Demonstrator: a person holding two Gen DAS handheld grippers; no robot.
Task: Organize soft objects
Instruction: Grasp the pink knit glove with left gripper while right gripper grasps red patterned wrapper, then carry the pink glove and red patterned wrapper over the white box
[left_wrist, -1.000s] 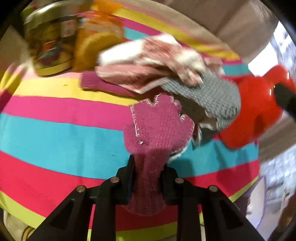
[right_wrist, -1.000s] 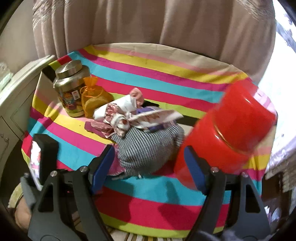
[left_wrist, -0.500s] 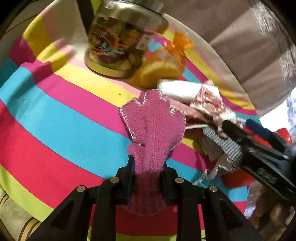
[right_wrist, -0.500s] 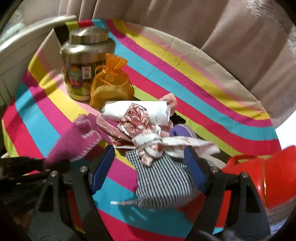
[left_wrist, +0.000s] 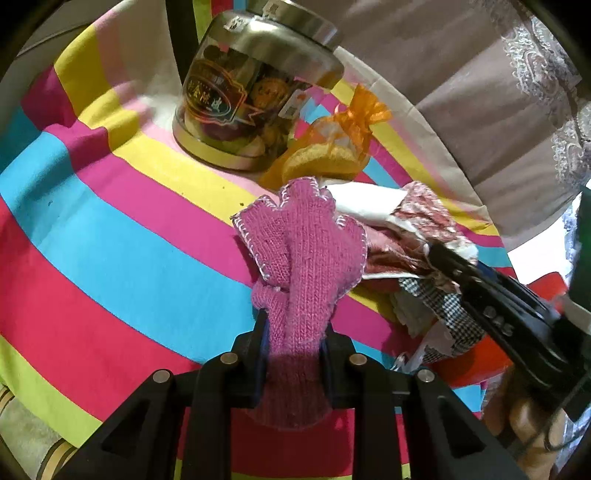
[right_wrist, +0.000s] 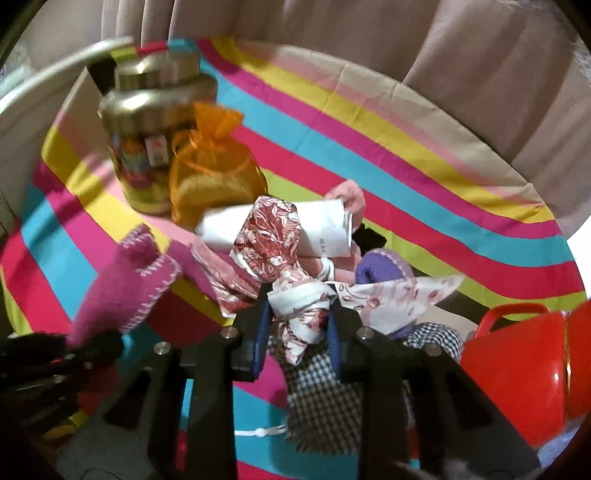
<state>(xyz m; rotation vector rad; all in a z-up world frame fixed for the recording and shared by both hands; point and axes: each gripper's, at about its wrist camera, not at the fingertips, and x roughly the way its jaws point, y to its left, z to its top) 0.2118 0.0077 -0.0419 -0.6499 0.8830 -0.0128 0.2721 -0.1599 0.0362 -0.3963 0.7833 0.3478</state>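
My left gripper (left_wrist: 293, 332) is shut on the cuff of a magenta knit glove (left_wrist: 306, 251), which stands up above the striped tablecloth (left_wrist: 110, 229). In the right wrist view the glove (right_wrist: 125, 284) shows at the left. A pile of soft things lies mid-table: a red-and-white patterned cloth (right_wrist: 295, 295), a white roll (right_wrist: 325, 229), a black-and-white checked cloth (right_wrist: 317, 373) and a purple knit piece (right_wrist: 380, 266). My right gripper (right_wrist: 299, 317) sits on the pile, its jaws closing with the knot of the patterned cloth between the pads, which touch it.
A glass jar with a metal lid (left_wrist: 251, 96) stands at the back left, with an orange organza bag (left_wrist: 332, 155) beside it. A red mug (right_wrist: 517, 354) sits right of the pile. Beige curtains (right_wrist: 295, 22) hang behind the table.
The left gripper carried the glove leftwards, nearer the jar. The right gripper came down onto the pile, and its wide jaws narrowed around the patterned cloth.
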